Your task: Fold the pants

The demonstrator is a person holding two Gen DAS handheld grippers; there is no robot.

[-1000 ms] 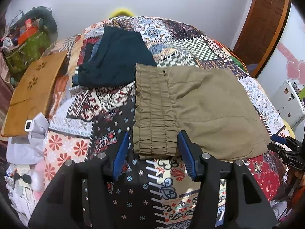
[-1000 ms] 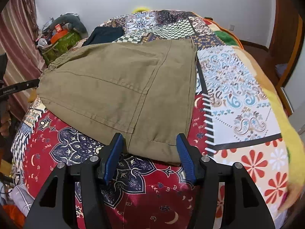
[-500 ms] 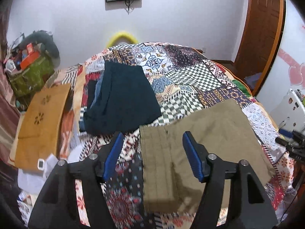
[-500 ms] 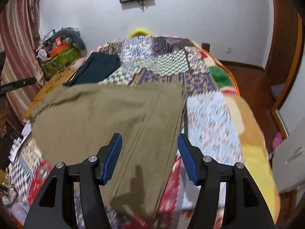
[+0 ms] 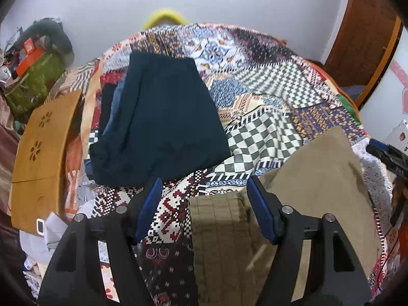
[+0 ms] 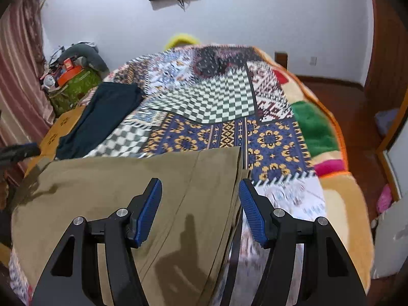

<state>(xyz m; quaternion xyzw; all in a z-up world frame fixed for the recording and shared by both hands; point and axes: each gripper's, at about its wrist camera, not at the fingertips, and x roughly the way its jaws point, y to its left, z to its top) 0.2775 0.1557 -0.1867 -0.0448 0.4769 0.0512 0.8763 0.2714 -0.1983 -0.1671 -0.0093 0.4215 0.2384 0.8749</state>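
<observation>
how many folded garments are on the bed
2 clearly: the olive-khaki pants at the near edge under both grippers, and the dark teal garment farther back on the left. Blue fabric peeking from under the teal one may be more.
</observation>
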